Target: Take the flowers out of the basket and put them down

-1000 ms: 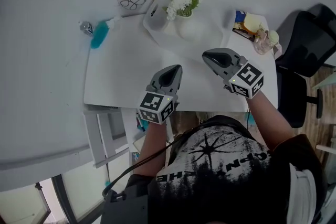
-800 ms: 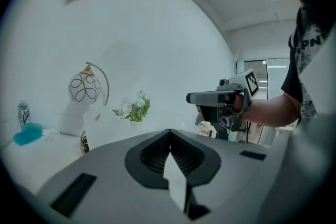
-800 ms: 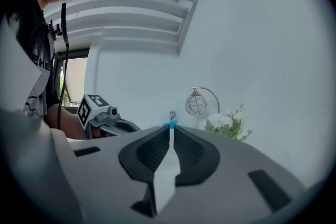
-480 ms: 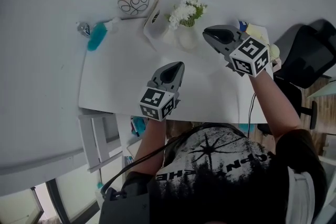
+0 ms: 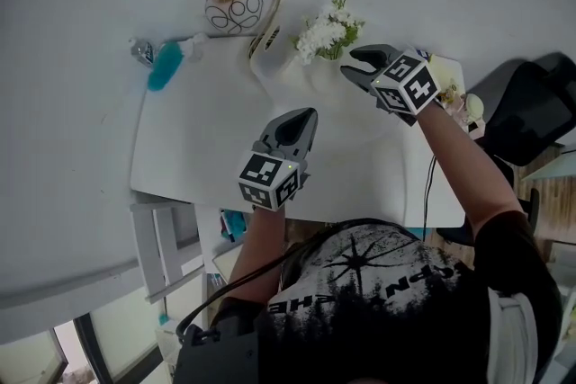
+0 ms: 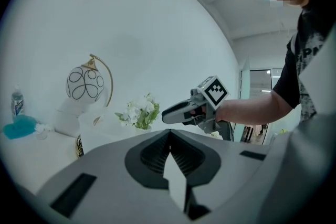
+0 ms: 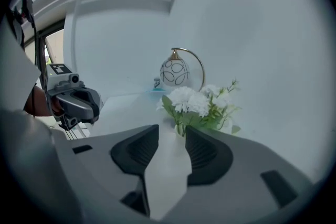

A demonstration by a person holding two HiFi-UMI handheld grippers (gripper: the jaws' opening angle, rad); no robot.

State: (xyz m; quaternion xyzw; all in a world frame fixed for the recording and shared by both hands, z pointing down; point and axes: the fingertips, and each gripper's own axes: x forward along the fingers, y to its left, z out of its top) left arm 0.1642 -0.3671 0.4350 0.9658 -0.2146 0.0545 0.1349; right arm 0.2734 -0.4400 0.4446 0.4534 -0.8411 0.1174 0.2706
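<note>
Your smooth white table [image 5: 216, 130] lay under both tongs. Your left gripper [image 5: 304, 114] had its ribbed pads pressed together on nothing. Your right gripper [image 5: 349, 66] had just been spreading its curved jaws, empty, with the frilly white flowers [image 5: 328, 30] just beyond their tips.

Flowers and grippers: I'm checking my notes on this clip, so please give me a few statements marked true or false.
The right gripper has its jaws apart. True; they have just been opening, with nothing between them.
The left gripper holds the flowers. False: it is shut and empty.
The flowers lie on their side. False: they stand upright.
In the head view, the lamp is left of the flowers. True.
</note>
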